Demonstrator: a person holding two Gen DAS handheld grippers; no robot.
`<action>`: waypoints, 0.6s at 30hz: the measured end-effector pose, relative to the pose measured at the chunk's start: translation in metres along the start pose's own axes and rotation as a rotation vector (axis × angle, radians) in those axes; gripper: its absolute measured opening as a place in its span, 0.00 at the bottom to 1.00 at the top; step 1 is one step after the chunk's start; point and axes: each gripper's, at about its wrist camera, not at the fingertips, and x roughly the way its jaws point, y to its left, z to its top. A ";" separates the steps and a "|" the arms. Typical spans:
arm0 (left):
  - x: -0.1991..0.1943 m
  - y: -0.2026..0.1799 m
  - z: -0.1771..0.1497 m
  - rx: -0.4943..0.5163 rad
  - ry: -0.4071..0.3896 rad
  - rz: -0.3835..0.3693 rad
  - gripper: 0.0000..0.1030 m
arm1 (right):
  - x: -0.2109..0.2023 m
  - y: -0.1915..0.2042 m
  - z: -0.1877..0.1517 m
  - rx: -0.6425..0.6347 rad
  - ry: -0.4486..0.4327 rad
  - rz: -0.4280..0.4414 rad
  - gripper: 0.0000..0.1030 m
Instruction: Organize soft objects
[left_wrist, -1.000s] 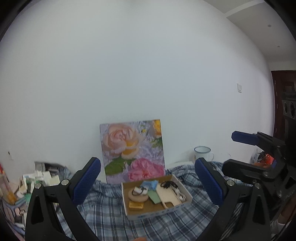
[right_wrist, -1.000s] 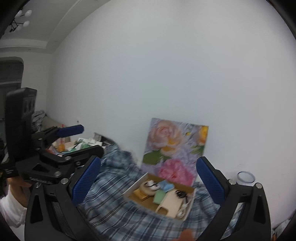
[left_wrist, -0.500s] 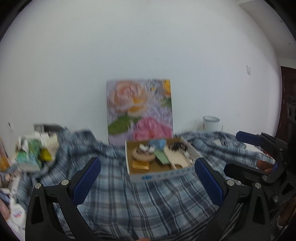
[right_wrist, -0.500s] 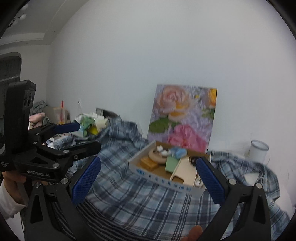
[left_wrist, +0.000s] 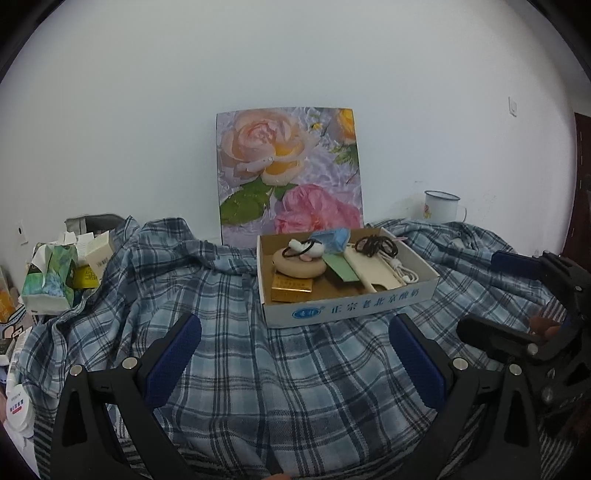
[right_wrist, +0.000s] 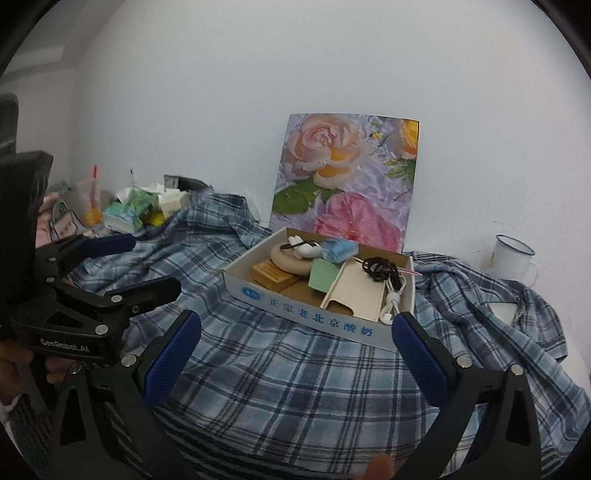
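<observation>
A blue plaid shirt (left_wrist: 258, 369) (right_wrist: 295, 387) lies rumpled over the surface. A shallow cardboard box (left_wrist: 351, 306) (right_wrist: 317, 325) sits on it, holding a round beige pad, black hair ties, a cable and small items. My left gripper (left_wrist: 295, 350) is open and empty above the shirt, just short of the box. My right gripper (right_wrist: 295, 347) is open and empty, close in front of the box. Each gripper also shows in the other's view, the right (left_wrist: 517, 295) and the left (right_wrist: 125, 262).
A flower picture (left_wrist: 288, 173) leans on the white wall behind the box. A white enamel mug (left_wrist: 441, 206) (right_wrist: 511, 258) stands at the right. Tissue packs and small boxes (left_wrist: 55, 277) (right_wrist: 136, 210) pile at the left.
Both grippers have tilted down and moved closer to the shirt and box, which now fill more of each view. Both stay open.
</observation>
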 end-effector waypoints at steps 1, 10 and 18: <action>0.001 0.000 0.000 0.000 0.005 0.002 1.00 | 0.001 0.002 0.000 -0.012 0.006 -0.004 1.00; 0.001 -0.003 -0.001 0.020 -0.003 -0.001 1.00 | 0.012 0.007 -0.002 -0.037 0.059 0.010 1.00; 0.001 -0.004 -0.001 0.020 0.010 -0.007 1.00 | 0.014 0.001 -0.002 0.001 0.070 0.027 1.00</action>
